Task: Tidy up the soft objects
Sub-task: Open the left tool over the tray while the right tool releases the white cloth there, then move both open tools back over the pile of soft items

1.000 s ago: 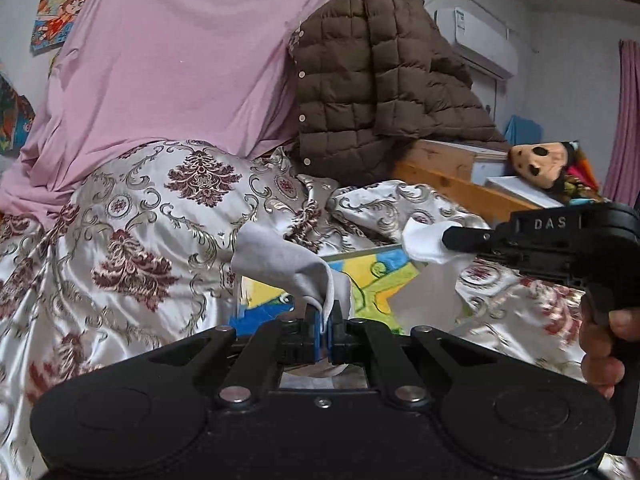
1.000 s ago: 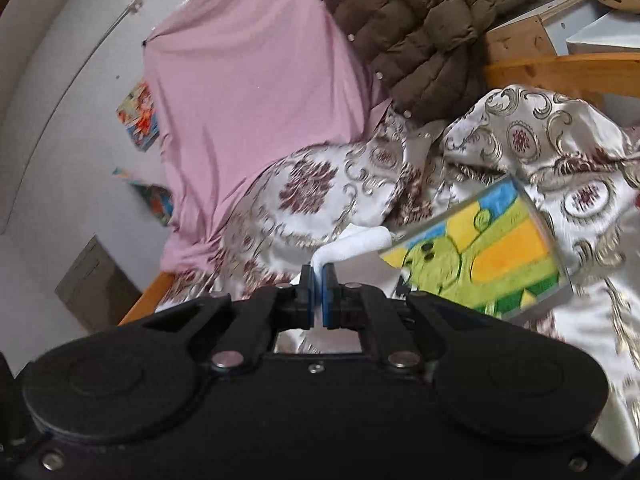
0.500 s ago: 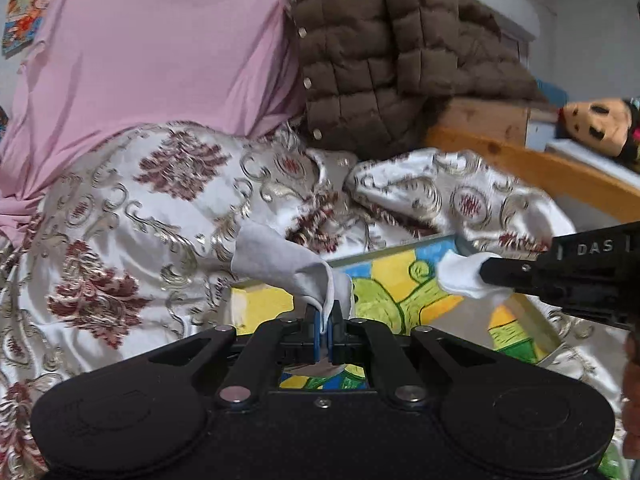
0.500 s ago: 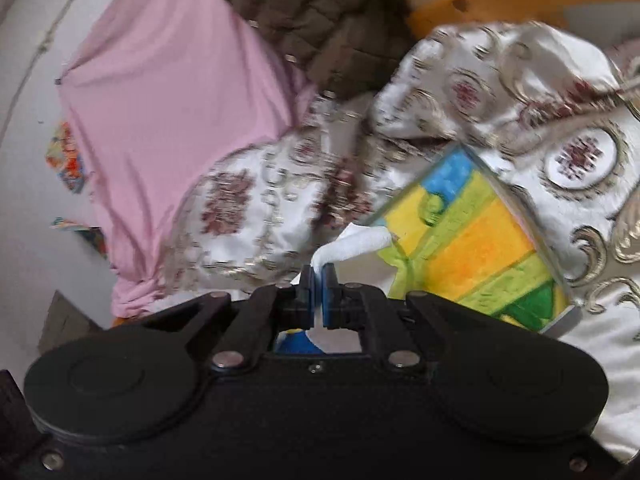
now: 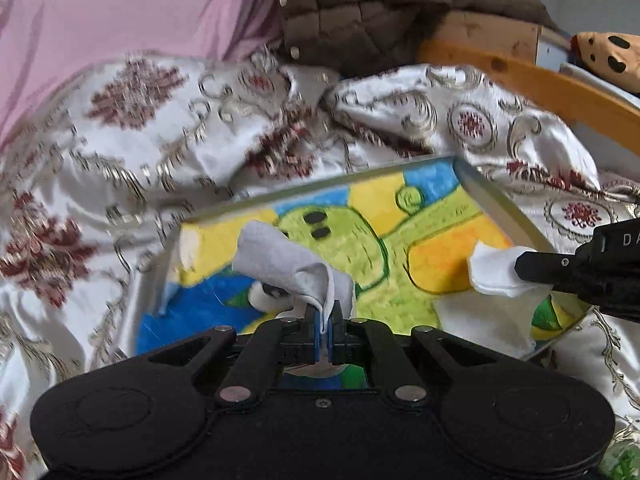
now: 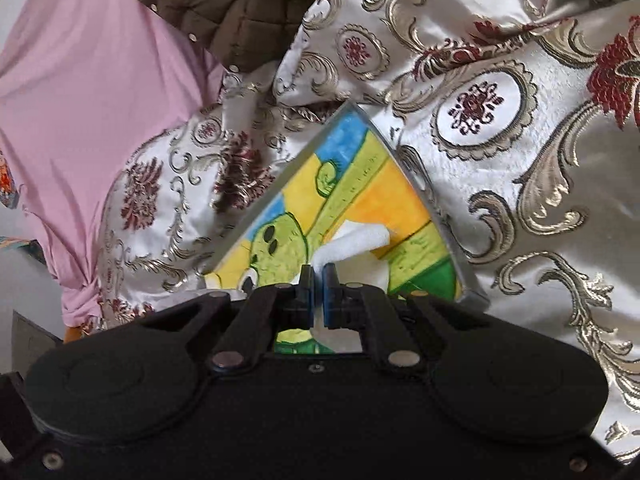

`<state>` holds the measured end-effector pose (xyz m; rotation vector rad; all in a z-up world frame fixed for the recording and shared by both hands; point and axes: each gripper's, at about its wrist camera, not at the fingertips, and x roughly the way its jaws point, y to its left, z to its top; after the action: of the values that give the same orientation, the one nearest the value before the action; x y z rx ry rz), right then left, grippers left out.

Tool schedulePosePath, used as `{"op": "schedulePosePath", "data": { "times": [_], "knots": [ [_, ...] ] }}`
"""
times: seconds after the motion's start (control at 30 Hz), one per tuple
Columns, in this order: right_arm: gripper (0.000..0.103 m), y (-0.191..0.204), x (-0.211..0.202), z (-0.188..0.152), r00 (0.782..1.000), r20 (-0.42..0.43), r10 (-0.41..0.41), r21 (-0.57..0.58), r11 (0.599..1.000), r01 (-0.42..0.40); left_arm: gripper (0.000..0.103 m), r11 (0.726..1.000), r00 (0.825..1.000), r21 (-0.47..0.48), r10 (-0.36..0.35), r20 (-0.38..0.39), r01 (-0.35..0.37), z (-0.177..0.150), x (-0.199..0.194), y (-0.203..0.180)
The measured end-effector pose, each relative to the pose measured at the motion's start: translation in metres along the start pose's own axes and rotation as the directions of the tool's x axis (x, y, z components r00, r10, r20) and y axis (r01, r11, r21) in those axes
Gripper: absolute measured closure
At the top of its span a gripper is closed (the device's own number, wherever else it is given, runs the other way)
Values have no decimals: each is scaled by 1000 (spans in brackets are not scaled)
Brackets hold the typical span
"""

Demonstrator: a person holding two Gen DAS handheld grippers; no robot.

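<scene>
Left wrist view: we hold the left gripper (image 5: 325,322) pressed together on one edge of a white cloth (image 5: 280,264), which folds over and stands up from the blue pads. The cloth hangs over a painted board (image 5: 400,232) in yellow, green and blue that lies on the patterned bedspread (image 5: 120,140). At the right of this view, the right gripper (image 5: 524,266) pinches another white edge, apparently the far corner of the same cloth, though we cannot confirm the link. Holding two corners apart presumably keeps the fabric spread for laying flat or folding.

Right wrist view: our right gripper (image 6: 318,284) is clamped on its white fabric (image 6: 356,240), which bunches just ahead of the pads and rests over the board (image 6: 360,184). The board gives a firm, flat base on the soft bed, likely the reason the cloth is brought here. A pink sheet (image 6: 80,100) and a brown quilted jacket (image 6: 224,4) lie behind, apart from the work.
</scene>
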<state>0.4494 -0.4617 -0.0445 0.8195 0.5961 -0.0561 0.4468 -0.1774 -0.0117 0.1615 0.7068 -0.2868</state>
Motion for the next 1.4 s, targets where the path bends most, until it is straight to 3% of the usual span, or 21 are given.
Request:
{"op": "schedulePosePath", "data": {
  "times": [0.13,0.23,0.37,0.4,0.47,0.57,0.63,0.7,0.83,0.9,1.07,1.2,1.4],
  "knots": [
    [98,-8,2,-1,1000,-8,-16,4,1000,16,95,999,999,-38,-32,-33,31,-5,5,0],
    [87,-7,0,-2,1000,-7,-27,-12,1000,27,83,998,998,-58,-39,-40,37,-6,3,0],
    [74,13,-38,-1,999,5,-35,-61,998,35,65,993,999,-115,-44,-29,41,-4,-9,9],
    [67,17,-41,-1,999,8,-35,-77,996,35,62,990,999,-134,-45,-22,41,-3,-14,13],
    [64,25,-51,-1,999,17,-29,-106,994,31,48,985,999,-165,-40,6,40,-3,-28,19],
    [52,41,-65,-1,999,37,-19,-159,987,25,36,981,998,-193,-21,53,31,-2,-52,28],
    [52,53,-76,-2,999,53,-8,-190,982,18,30,977,996,-210,-11,93,30,-2,-73,34],
    [36,66,-90,-3,997,78,17,-210,978,0,24,975,992,-221,5,125,23,-2,-92,40],
    [20,93,-127,-10,987,140,85,-257,965,-46,13,970,981,-243,31,193,17,0,-136,49],
    [2,103,-149,-14,980,169,108,-291,955,-55,5,961,971,-277,49,236,19,-2,-161,55],
    [1,123,-206,-43,953,252,168,-374,925,-64,1,947,944,-315,51,327,58,-13,-222,61],
    [0,134,-245,-71,934,308,179,-454,891,-21,1,953,923,-295,56,380,64,-31,-266,58],
    [0,136,-301,-114,896,370,245,-491,870,-35,1,956,893,-284,61,445,76,-68,-317,52]
  ]
}}
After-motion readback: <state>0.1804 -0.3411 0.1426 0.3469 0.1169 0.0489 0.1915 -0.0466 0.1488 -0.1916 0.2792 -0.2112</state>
